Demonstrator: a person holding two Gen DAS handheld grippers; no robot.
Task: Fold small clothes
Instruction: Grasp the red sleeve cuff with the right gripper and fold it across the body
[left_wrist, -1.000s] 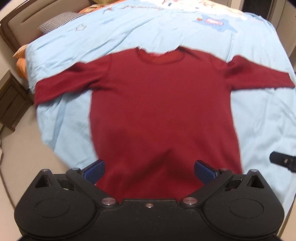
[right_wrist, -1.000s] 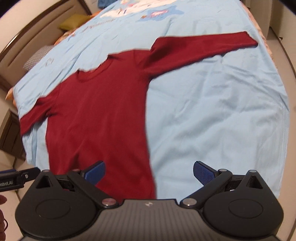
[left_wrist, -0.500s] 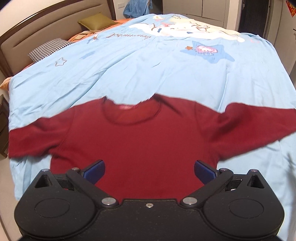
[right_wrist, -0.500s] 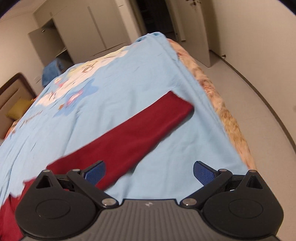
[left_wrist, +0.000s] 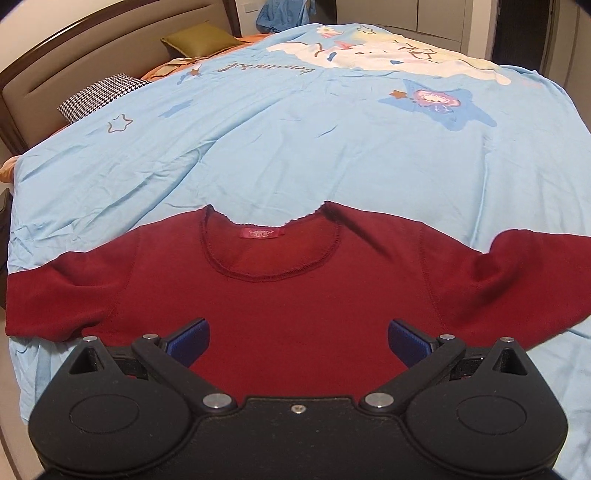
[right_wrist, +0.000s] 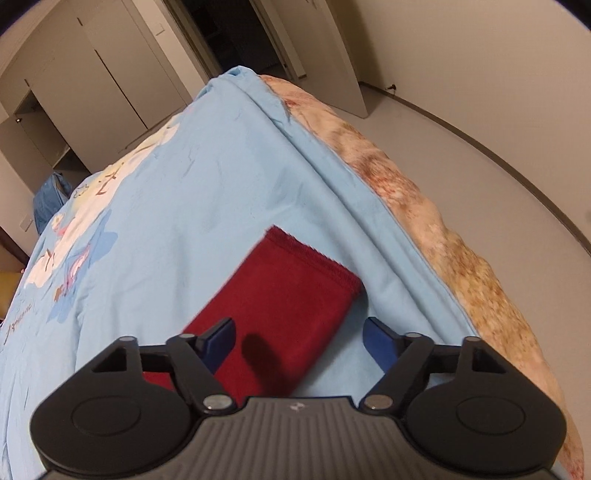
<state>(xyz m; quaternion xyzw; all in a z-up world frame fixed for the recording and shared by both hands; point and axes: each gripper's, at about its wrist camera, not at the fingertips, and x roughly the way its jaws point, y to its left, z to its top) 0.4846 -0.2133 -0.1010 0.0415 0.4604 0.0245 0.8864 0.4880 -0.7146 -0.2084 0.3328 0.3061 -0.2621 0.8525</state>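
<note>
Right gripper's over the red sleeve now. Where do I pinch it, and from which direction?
Likely the cuff end of the sleeve, coming down from above. It lies flat on the blue duvet, so only its edges offer a pinch. The right gripper, jaws just been narrowing, straddles it without touching.

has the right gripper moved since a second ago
Yes. The right gripper has swung from the red shirt's hem out along its sleeve toward the cuff, jaws closing partway around it.
</note>
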